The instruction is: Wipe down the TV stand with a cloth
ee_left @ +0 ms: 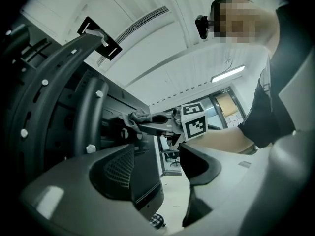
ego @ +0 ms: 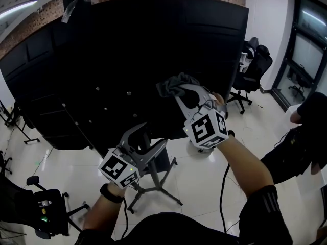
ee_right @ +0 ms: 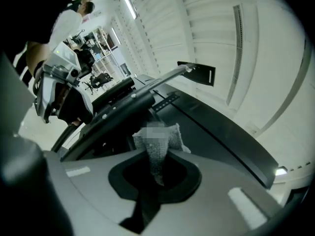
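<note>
Underfoot, a pale glossy floor [ego: 199, 180], running out to the right edge of the head view. Over its upper left, the wide black panel [ego: 112, 50] of a screen seen from behind, dotted with small screws. Below the panel's lower edge, the TV stand [ego: 159, 162]: dark column, thin splayed legs, set on the floor. Beyond the panel's right edge, black office chairs [ego: 255, 68] near a white wall. At the floor's right edge, part of a person in dark clothes [ego: 301, 137].

Next, the right gripper [ego: 176, 89], raised in front of the panel, right of its middle and above its lower edge. Jaws clamped on a grey cloth [ego: 176, 84], which bunches out past the tips toward the dark surface; can't tell from here whether it presses on it. In the right gripper view, a strip of the towelling pinched in the notch between the jaws, with the rest fanned out above.

Lower and further left, the left gripper [ego: 149, 137], near the panel's lower edge, just above the column. Jaws spread apart with nothing between them, only the black panel and floor beyond.
</note>
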Action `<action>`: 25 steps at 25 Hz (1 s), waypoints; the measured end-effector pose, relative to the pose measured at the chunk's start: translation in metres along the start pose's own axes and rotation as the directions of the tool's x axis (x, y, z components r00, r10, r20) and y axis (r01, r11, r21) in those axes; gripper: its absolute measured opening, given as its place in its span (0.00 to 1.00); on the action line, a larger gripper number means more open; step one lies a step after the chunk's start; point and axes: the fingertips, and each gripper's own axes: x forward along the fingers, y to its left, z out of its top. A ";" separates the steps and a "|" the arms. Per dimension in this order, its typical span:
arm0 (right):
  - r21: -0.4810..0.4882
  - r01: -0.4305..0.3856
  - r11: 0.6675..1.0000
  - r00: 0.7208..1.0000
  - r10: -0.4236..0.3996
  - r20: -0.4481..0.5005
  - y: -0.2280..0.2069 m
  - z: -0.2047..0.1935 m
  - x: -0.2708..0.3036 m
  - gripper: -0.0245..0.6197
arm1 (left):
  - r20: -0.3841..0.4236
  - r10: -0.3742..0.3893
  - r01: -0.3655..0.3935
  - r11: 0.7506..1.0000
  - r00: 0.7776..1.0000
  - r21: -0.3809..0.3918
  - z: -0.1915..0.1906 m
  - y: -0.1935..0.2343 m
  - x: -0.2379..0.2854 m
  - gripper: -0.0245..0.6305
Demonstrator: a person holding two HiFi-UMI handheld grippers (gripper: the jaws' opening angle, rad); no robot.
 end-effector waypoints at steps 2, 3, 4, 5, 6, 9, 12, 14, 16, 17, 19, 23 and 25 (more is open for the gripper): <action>-0.006 -0.045 0.999 0.998 0.045 0.035 0.022 0.016 0.009 0.07 | -0.002 0.024 -0.024 1.000 1.000 0.001 0.000 0.007 -0.009 0.51; -0.006 -0.067 0.998 0.997 0.067 0.049 0.032 0.023 0.015 0.07 | -0.002 0.037 -0.037 0.999 0.999 0.003 0.000 0.010 -0.014 0.51; -0.005 -0.089 0.996 0.994 0.089 0.061 0.043 0.028 0.020 0.07 | -0.001 0.050 -0.050 0.999 0.999 0.006 0.001 0.013 -0.019 0.51; -0.003 -0.108 0.994 0.992 0.108 0.069 0.052 0.032 0.025 0.07 | -0.001 0.064 -0.064 0.998 0.998 0.008 0.002 0.016 -0.023 0.51; 0.000 -0.125 0.992 0.990 0.125 0.073 0.060 0.033 0.029 0.07 | -0.002 0.076 -0.076 0.997 0.997 0.009 0.002 0.018 -0.027 0.51; 0.025 -0.156 0.988 0.986 0.154 0.061 0.077 0.029 0.042 0.07 | -0.011 0.100 -0.100 0.995 0.995 0.008 0.000 0.023 -0.038 0.51; 0.061 -0.167 0.984 0.986 0.165 0.038 0.081 0.018 0.052 0.07 | -0.021 0.116 -0.115 0.993 0.993 0.004 -0.004 0.029 -0.046 0.51; 0.067 -0.168 0.984 0.986 0.166 0.034 0.081 0.012 0.052 0.07 | -0.024 0.120 -0.120 0.993 0.993 0.001 -0.006 0.031 -0.046 0.51; 0.046 -0.159 0.986 0.987 0.158 0.022 0.080 0.006 0.050 0.07 | -0.026 0.116 -0.116 0.993 0.993 -0.001 -0.007 0.031 -0.043 0.51; 0.038 -0.154 0.987 0.988 0.154 0.013 0.080 0.002 0.048 0.07 | -0.025 0.111 -0.111 0.994 0.993 -0.002 -0.008 0.030 -0.041 0.51; 0.041 -0.147 0.988 0.989 0.147 -0.007 0.077 -0.010 0.041 0.07 | -0.025 0.099 -0.099 0.995 0.995 -0.004 -0.010 0.026 -0.035 0.51; 0.066 -0.118 0.991 0.991 0.121 -0.056 0.064 -0.038 0.026 0.07 | -0.025 0.071 -0.071 0.997 0.997 -0.013 -0.013 0.018 -0.021 0.51; 0.074 -0.099 0.992 0.992 0.105 -0.076 0.055 -0.051 0.018 0.07 | -0.022 0.058 -0.058 0.998 0.998 -0.016 -0.015 0.014 -0.014 0.51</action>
